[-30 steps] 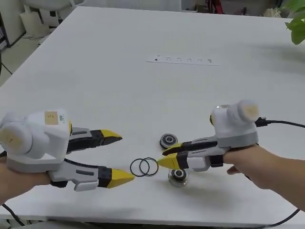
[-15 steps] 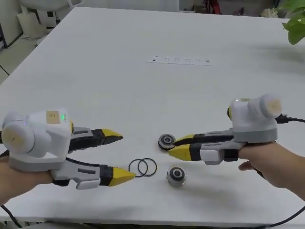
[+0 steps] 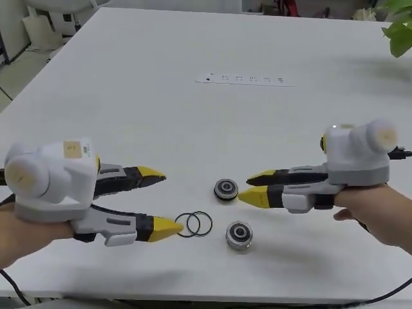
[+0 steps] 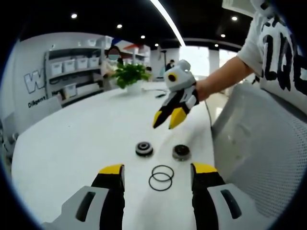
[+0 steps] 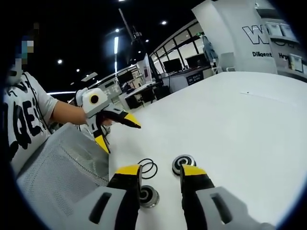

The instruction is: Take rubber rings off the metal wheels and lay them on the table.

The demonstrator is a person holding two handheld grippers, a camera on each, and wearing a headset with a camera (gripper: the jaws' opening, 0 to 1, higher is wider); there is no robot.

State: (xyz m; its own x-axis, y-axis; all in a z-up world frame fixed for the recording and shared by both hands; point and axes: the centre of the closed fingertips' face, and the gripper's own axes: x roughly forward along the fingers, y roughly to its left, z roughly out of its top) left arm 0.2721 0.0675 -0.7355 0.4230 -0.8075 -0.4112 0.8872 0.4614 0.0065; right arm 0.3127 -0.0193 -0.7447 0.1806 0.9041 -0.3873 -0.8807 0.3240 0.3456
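White desk point(image 3: 193, 116) stretches wide and mostly bare, with a thin marked strip point(image 3: 244, 80) lying far off and a plant point(image 3: 399, 29) at its far right corner; in the left gripper view, shelves point(image 4: 62, 79) of bins line the wall under ceiling spotlights, and a mesh chair back point(image 4: 259, 143) stands by the desk edge. Since a second ago the right tool point(image 3: 248, 188) has drawn back to the right, away from the near wheel point(image 3: 239, 234) it hovered over, and its tips now sit just right of the far wheel point(image 3: 226, 189), touching neither; its jaws are a little apart, pinching nothing. The left tool point(image 3: 166, 200) has barely shifted, its jaws spread wide and empty. Two rubber rings point(image 3: 194, 224) lie overlapping on the desk, off the wheels, just beyond the left tool's lower tip and left of the near wheel.
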